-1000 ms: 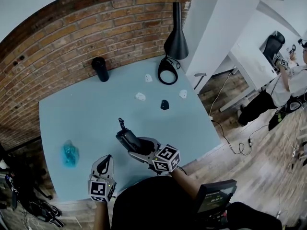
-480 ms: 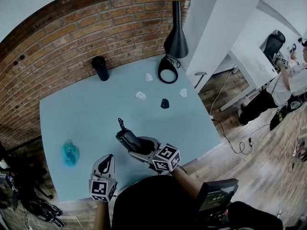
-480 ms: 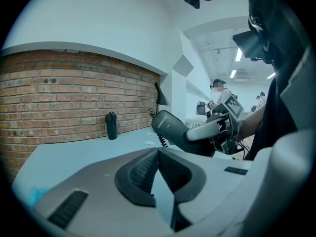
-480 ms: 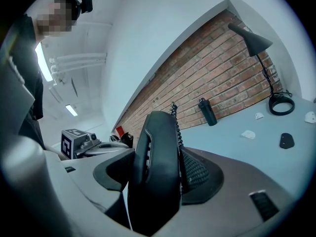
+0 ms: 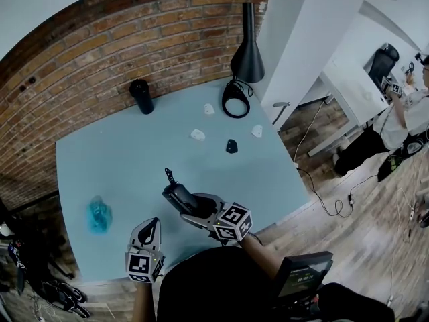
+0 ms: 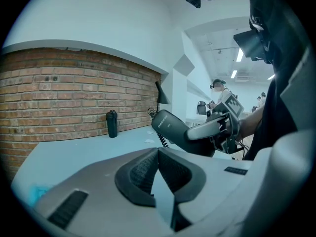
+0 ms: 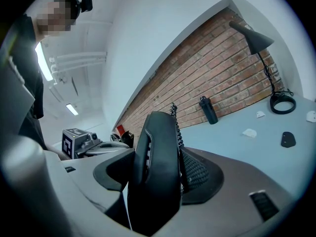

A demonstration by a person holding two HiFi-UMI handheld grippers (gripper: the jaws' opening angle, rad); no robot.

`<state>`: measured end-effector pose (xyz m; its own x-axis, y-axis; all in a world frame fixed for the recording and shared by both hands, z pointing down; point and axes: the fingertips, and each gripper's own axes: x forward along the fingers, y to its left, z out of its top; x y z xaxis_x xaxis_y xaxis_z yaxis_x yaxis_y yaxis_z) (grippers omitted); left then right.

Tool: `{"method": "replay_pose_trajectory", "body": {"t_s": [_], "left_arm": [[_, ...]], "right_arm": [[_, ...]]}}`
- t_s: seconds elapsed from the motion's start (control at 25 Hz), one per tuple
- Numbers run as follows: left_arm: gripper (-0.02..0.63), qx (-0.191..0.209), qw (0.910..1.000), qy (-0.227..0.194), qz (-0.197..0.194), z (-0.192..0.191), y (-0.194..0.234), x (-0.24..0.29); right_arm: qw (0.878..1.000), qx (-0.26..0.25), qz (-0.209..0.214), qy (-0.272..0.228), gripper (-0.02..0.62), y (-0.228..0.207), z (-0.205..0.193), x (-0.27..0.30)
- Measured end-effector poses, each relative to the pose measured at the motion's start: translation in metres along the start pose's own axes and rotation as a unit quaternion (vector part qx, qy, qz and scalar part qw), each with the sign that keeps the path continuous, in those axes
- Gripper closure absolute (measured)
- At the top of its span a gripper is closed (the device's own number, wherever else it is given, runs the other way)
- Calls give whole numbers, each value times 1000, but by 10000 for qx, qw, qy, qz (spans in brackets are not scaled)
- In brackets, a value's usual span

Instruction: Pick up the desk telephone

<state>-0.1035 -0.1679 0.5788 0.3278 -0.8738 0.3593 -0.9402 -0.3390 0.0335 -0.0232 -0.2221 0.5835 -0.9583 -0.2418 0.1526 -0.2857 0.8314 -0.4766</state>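
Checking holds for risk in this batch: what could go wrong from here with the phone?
1. Only the right tongs clamp the handset, the left tongs shut on nothing: it could twist or slip onto the table.
2. Its coiled cord sticks out loose and might snag.

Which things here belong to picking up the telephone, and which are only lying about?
For the job:
telephone handset
right tongs, shut on it

Lying about:
black bottle
black lamp
blue crumpled object
white scraps
small black piece
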Motion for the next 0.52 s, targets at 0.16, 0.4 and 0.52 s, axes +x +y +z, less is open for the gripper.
{"method": "replay_pose_trajectory", "body": {"t_s": [0.16, 0.4, 0.52], "left_arm": [[592, -16, 10000, 32, 3, -5, 3, -2], [592, -50, 9999, 113, 9, -11, 4, -3], [592, -74, 9999, 136, -4, -13, 4, -4]], "right_arm": [[10000, -22, 8, 38, 304, 1, -4, 1], [9999, 11, 3, 125, 304, 0, -10, 4], [9999, 6, 20, 163, 304, 2, -11, 6]]}}
